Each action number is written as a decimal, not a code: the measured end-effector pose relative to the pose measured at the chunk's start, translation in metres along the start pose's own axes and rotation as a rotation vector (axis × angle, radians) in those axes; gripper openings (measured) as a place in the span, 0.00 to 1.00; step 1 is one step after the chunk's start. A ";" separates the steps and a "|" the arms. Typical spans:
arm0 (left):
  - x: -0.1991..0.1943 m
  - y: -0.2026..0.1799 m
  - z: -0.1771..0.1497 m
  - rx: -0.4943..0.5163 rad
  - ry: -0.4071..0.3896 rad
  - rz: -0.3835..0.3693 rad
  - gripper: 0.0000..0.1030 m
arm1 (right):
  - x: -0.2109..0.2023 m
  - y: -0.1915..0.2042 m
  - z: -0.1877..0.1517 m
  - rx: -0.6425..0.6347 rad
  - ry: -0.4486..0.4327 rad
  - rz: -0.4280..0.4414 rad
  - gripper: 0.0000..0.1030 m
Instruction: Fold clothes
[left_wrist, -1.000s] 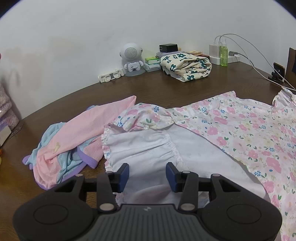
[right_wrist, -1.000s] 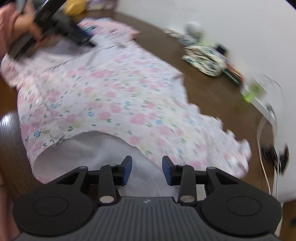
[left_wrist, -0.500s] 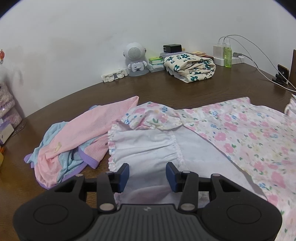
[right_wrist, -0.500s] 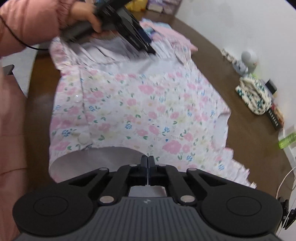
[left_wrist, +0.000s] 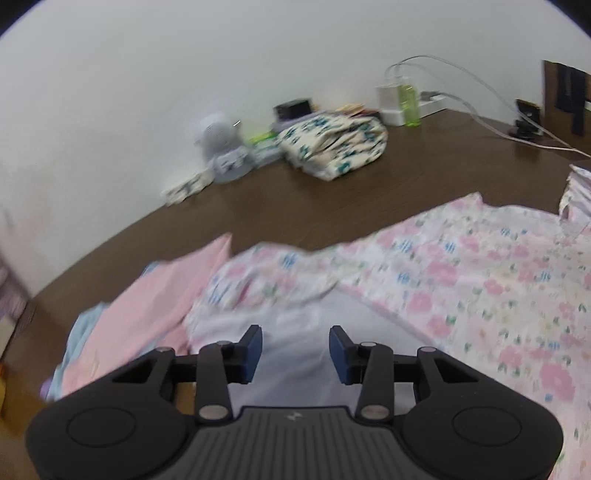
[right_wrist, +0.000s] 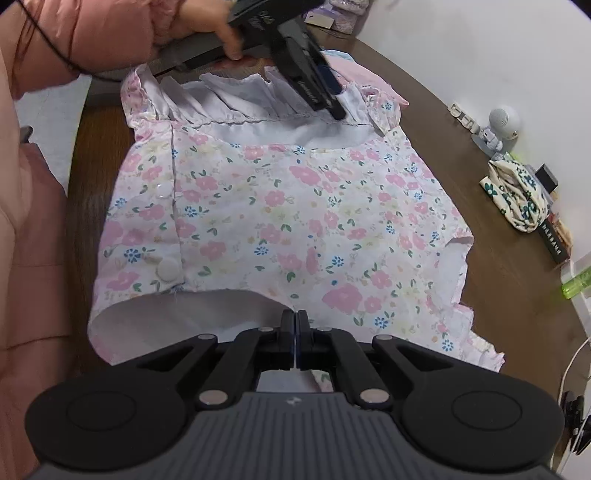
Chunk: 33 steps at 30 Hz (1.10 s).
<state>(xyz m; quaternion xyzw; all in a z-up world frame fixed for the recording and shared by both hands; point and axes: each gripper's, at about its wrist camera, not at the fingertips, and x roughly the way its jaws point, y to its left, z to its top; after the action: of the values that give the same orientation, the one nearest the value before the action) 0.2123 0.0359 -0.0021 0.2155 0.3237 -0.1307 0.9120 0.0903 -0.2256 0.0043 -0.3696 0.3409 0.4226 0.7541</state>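
Left wrist view, blurred: the left tongs (left_wrist: 295, 349) gape wide above the dress (left_wrist: 480, 280), whose white lining faces up on the brown surface (left_wrist: 332, 206); a pink garment (left_wrist: 159, 306) lies beside it.

Right wrist view alone shows the right tongs (right_wrist: 296, 341) pinched on the dress hem, and a hand (right_wrist: 199, 22) holding the left tongs over the gathered end.

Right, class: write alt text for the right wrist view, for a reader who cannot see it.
The right tongs, shut, pinch the near edge of a pink floral cotton dress spread on a dark brown wooden table. At its far white ruffled end, the left tongs hover, hand-held.
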 end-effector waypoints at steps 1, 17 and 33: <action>0.005 -0.004 0.005 0.023 0.014 0.001 0.37 | 0.002 -0.002 0.000 0.003 0.003 -0.006 0.00; 0.036 -0.031 0.014 0.095 -0.012 0.094 0.00 | -0.023 0.019 -0.001 -0.055 -0.033 0.127 0.00; -0.043 0.026 -0.007 -0.101 0.028 -0.107 0.67 | -0.064 -0.035 -0.048 0.475 -0.176 -0.009 0.46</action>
<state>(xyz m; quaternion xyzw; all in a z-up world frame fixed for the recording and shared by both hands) 0.1856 0.0664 0.0288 0.1534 0.3534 -0.1595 0.9089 0.0857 -0.3039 0.0426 -0.1453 0.3622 0.3576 0.8484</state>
